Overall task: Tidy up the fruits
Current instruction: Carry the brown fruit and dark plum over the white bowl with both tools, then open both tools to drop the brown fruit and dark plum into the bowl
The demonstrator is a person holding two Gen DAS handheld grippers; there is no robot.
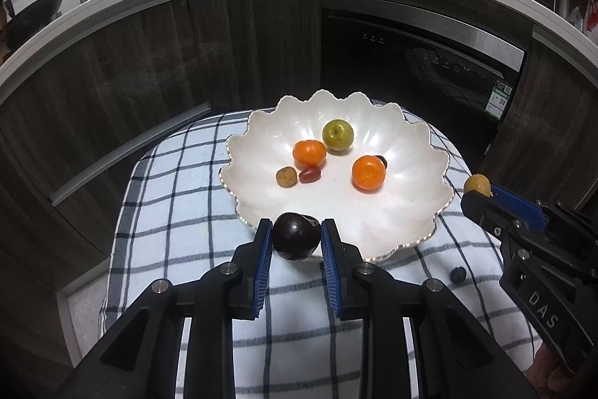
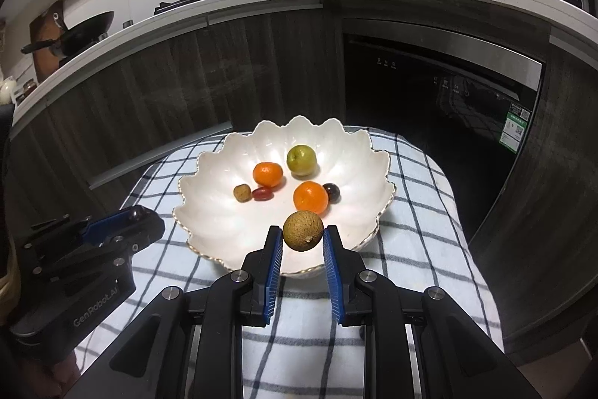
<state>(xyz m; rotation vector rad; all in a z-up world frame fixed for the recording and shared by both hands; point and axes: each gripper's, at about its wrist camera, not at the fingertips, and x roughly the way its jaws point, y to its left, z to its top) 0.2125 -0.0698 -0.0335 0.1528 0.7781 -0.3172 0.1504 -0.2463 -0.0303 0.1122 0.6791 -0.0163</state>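
Both tongs hold fruit at the bowl's near rim

Our left tongs (image 1: pixel 295 230) clamp a dark plum (image 1: pixel 295 237); our right tongs (image 2: pixel 302 237) clamp a brown longan (image 2: pixel 302 230). The white bowl (image 1: pixel 403 212) sits on the checked cloth (image 1: pixel 179 197) toward the tabletop's far edge, holding two oranges (image 1: pixel 309 153), a green fruit (image 1: pixel 337 134) and small ones. A dark berry (image 1: pixel 458 275) lies on the cloth near the bowl.
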